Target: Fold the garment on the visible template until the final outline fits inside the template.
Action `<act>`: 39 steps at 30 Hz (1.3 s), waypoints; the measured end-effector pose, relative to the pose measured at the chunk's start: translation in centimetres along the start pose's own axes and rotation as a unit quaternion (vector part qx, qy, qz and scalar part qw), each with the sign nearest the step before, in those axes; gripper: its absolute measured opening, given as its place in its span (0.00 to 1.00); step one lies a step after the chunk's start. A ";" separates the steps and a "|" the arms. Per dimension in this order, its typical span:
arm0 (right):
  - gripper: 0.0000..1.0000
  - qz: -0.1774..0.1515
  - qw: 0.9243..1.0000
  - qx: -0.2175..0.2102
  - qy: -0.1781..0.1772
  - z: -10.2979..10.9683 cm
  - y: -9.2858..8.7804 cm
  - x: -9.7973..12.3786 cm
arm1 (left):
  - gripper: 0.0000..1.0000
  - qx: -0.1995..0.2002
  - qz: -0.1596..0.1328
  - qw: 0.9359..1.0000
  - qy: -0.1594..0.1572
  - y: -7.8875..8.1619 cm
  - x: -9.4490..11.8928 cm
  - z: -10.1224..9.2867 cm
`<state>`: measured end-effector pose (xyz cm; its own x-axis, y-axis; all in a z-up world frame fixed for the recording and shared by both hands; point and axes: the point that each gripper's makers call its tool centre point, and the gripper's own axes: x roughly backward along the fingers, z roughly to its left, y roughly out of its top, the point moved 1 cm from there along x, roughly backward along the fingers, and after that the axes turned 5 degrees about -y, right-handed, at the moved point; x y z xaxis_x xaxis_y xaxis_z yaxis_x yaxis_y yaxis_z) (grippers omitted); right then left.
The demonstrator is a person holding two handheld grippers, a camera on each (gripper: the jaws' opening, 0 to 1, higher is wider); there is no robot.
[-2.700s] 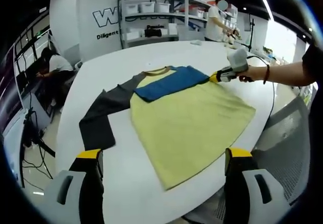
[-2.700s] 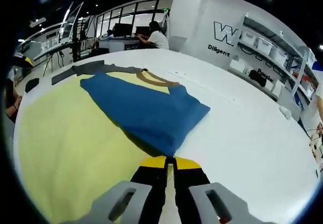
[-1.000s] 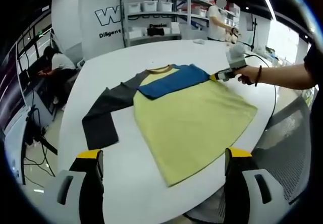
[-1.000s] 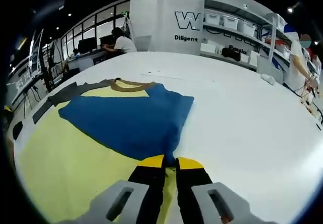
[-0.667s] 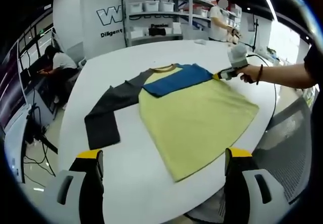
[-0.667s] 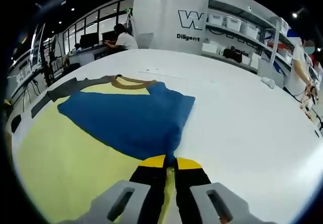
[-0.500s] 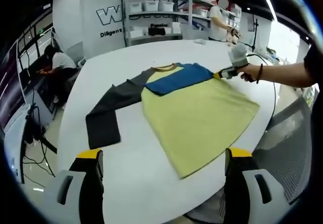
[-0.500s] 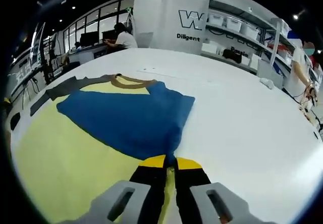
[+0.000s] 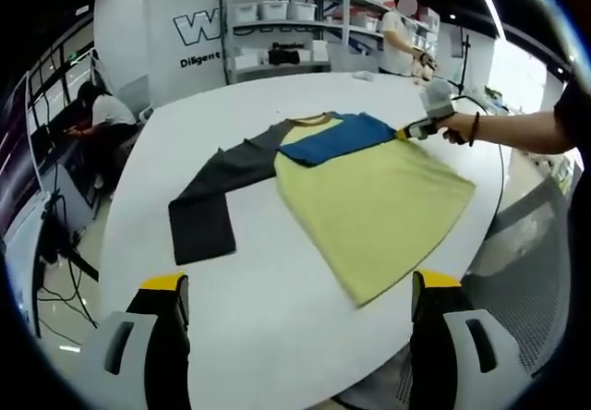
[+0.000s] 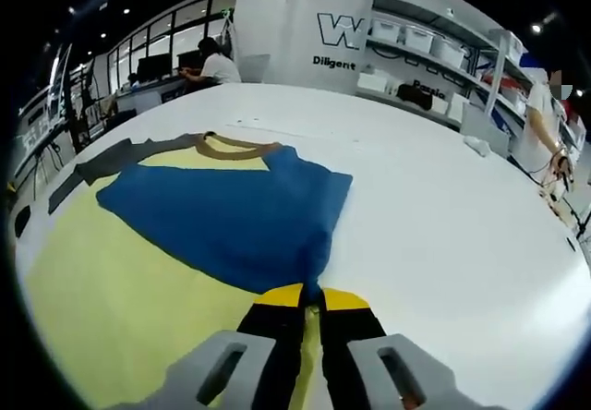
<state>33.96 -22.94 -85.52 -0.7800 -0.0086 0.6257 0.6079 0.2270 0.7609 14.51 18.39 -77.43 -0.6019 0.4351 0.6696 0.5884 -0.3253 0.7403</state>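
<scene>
The left gripper (image 9: 294,313) is hovering with jaws wide apart over the table's (image 9: 277,327) near edge, while the garment (image 9: 369,193) is lying toward the right edge, collar pointing at the far edge, long axis running hem to collar. The right gripper (image 10: 311,310) is clamping the folded blue sleeve (image 10: 235,221); dragging risks bunching the shirt or sliding its hem off the edge.

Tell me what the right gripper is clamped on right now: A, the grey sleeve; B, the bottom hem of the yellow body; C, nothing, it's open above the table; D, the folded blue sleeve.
D: in the right gripper view the right gripper has its jaws shut together on the corner of the blue sleeve, which lies folded over the yellow body; the grey sleeve lies spread on the far side.
</scene>
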 end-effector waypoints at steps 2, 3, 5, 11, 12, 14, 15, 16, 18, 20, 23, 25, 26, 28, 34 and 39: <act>0.00 0.001 1.000 0.003 -0.003 -0.3 0.0 0.0 | 0.97 -0.001 0.001 1.000 0.001 0.0 0.0 0.1; 0.00 0.001 1.000 0.003 -0.004 -0.3 0.0 0.0 | 0.97 -0.001 0.001 1.000 0.001 0.0 0.0 0.1; 0.00 0.004 1.000 -0.001 -0.008 -0.7 0.0 0.1 | 0.97 0.000 0.001 1.000 0.002 0.0 0.0 0.2; 0.00 0.005 1.000 -0.003 -0.011 -1.4 0.0 0.1 | 0.97 0.003 0.002 1.000 0.005 0.0 0.1 0.5; 0.00 0.005 1.000 -0.005 -0.011 -1.8 0.0 0.0 | 0.97 0.003 0.003 1.000 0.005 -0.1 0.1 0.5; 0.00 0.005 1.000 -0.008 -0.013 -2.1 -0.1 0.0 | 0.97 0.003 0.004 1.000 0.006 -0.1 0.1 0.5; 0.00 0.005 1.000 -0.010 -0.014 -2.3 -0.1 0.0 | 0.97 0.003 0.005 1.000 0.006 -0.1 0.0 0.5; 0.00 0.006 1.000 -0.011 -0.015 -2.4 -0.1 -0.1 | 0.97 0.002 0.005 1.000 0.006 0.0 0.0 0.5; 0.00 0.006 1.000 -0.015 -0.020 -2.9 -0.1 -0.2 | 0.97 0.002 0.004 1.000 0.006 0.0 -0.1 0.5; 0.00 0.007 1.000 -0.017 -0.023 -3.2 -0.2 -0.2 | 0.97 0.002 0.004 1.000 0.005 0.1 -0.1 0.5; 0.00 0.011 0.999 -0.018 -0.031 -3.7 -0.2 -0.2 | 0.97 0.004 0.005 1.000 0.006 0.0 -0.1 0.5; 0.00 0.015 0.999 -0.017 -0.036 -4.1 -0.3 -0.3 | 0.97 0.006 0.004 1.000 0.008 0.0 -0.1 0.6; 0.00 0.016 0.999 -0.018 -0.039 -4.3 -0.3 -0.3 | 0.97 0.008 0.003 1.000 0.009 0.0 -0.1 0.6; 0.00 0.017 0.999 -0.023 -0.043 -4.7 -0.4 -0.3 | 0.97 0.010 0.001 1.000 0.011 0.0 -0.1 0.6; 0.00 0.018 0.998 -0.031 -0.046 -5.1 -0.5 -0.4 | 0.97 0.011 0.000 1.000 0.014 0.1 -0.1 0.6; 0.00 0.021 0.998 -0.044 -0.039 -5.3 -0.5 -0.5 | 0.97 0.015 -0.004 1.000 0.015 0.2 -0.2 0.6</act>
<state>34.81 -28.17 -85.29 -0.7605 0.0764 0.6449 0.6486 0.1391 0.7484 15.05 18.73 -77.42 -0.6223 0.4127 0.6652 0.5984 -0.2971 0.7441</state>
